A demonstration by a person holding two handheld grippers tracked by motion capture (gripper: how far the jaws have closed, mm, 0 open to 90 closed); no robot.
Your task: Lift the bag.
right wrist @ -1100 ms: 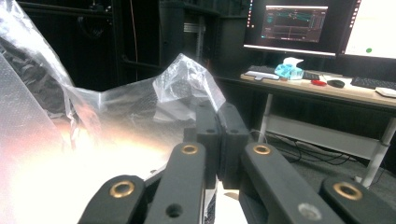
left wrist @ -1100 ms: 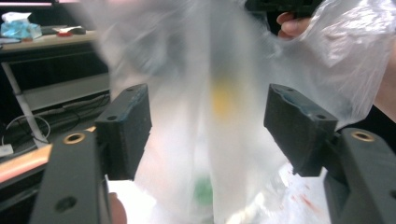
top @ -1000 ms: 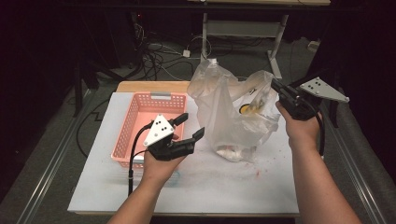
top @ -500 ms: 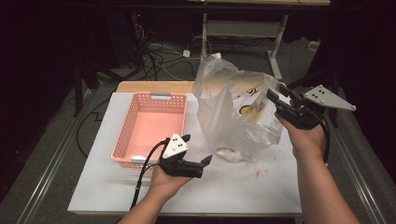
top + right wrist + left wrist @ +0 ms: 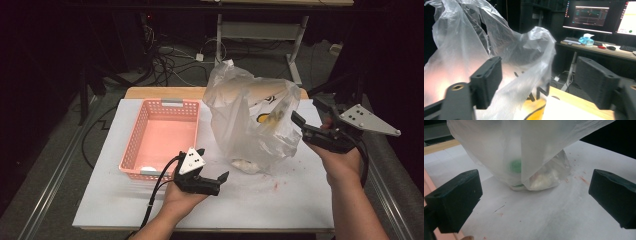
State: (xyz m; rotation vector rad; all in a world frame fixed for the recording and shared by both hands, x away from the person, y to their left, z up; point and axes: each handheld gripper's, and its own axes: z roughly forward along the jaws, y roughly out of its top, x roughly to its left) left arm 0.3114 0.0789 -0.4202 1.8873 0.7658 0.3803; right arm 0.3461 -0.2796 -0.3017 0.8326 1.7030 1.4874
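Note:
A clear plastic bag (image 5: 250,120) stands crumpled on the white table (image 5: 280,210), with a yellow print showing through it. In the left gripper view the bag (image 5: 524,150) holds a green object (image 5: 515,166) and a white lump (image 5: 541,181). My left gripper (image 5: 212,163) lies low on the table before the bag, and its jaws have just been opening. They stand wide apart with nothing between them (image 5: 534,192). My right gripper (image 5: 306,111) is at the bag's right side. Its jaws have just been opening, and a loose fold of the bag (image 5: 461,50) hangs between them unpressed (image 5: 541,80).
A pink slotted basket (image 5: 162,137) sits left of the bag, close behind my left hand. Red specks (image 5: 275,185) dot the table near the bag. A desk with monitors (image 5: 589,15) stands far beyond the table, and cables lie on the floor behind it.
My left hand has sunk to the table in front of the basket and its jaws have spread. My right gripper has let go of the bag's edge and drawn away to the right.

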